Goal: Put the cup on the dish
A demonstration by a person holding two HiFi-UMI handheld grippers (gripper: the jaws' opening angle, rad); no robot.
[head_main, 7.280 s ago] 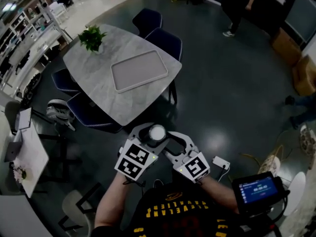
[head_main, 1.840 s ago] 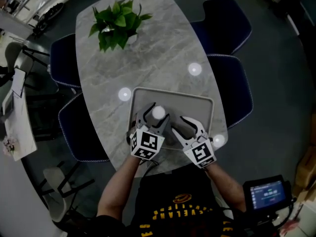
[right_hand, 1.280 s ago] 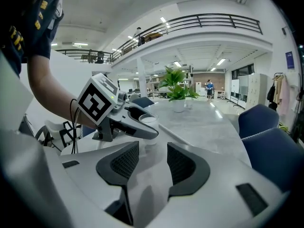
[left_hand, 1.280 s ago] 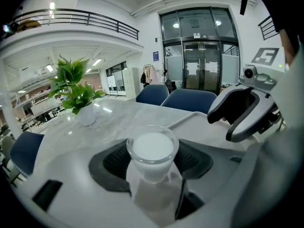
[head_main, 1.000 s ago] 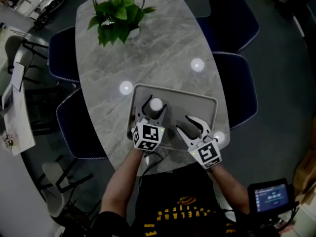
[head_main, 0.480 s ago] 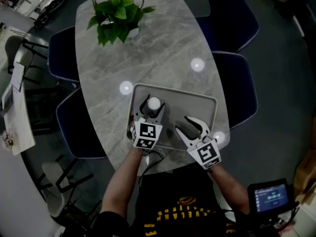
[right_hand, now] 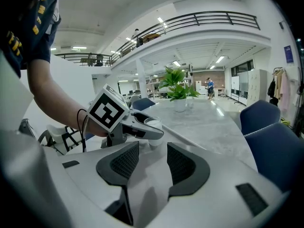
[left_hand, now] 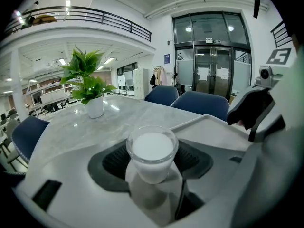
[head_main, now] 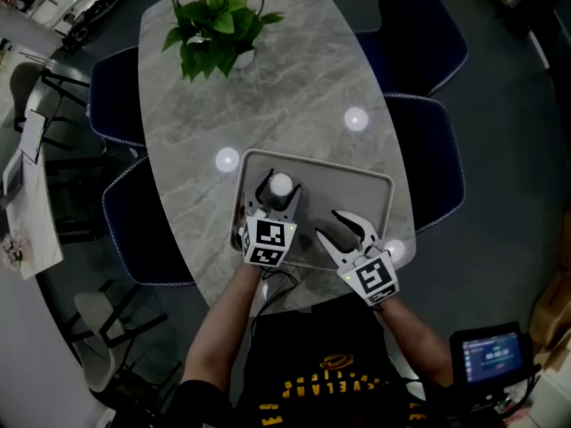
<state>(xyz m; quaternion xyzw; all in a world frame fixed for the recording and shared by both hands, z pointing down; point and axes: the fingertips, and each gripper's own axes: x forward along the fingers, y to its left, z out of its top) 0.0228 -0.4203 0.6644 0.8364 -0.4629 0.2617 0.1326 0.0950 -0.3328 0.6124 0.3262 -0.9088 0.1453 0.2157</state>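
**Setting the cup on the dish: the left gripper grips it, the right one is empty**

The left gripper (head_main: 277, 196) has its jaws closed on the cup (left_hand: 152, 152), one pad on each side of its wall. The cup stands upright between them, over the dish (head_main: 357, 185) that lies beneath both grippers. No view shows clearly whether the cup's base already touches the dish floor.

The right gripper (head_main: 332, 226) holds nothing. Its jaws stand apart, a little to the right of the left one and over the same dish.

The cup looks filled with something white close to its rim, so the step probably calls for a level wrist and a slow, straight descent. The dish's raised rim runs just to the left of the left gripper, so the base should land inside it and not on it. The jaws should part only once the cup sits flat. The gripper should then back out along its own line, so that neither pad drags the wall. The right gripper is best kept where it is, clear of the cup.

Seven seconds earlier the person stood well short of the table (head_main: 294, 87), with the dish far ahead of both grippers and the cup already carried. Since then both grippers have come over the dish. Over the last half second almost nothing has shifted: the plant (head_main: 219, 29) still sits far ahead of the left gripper, and the grip looks unchanged.
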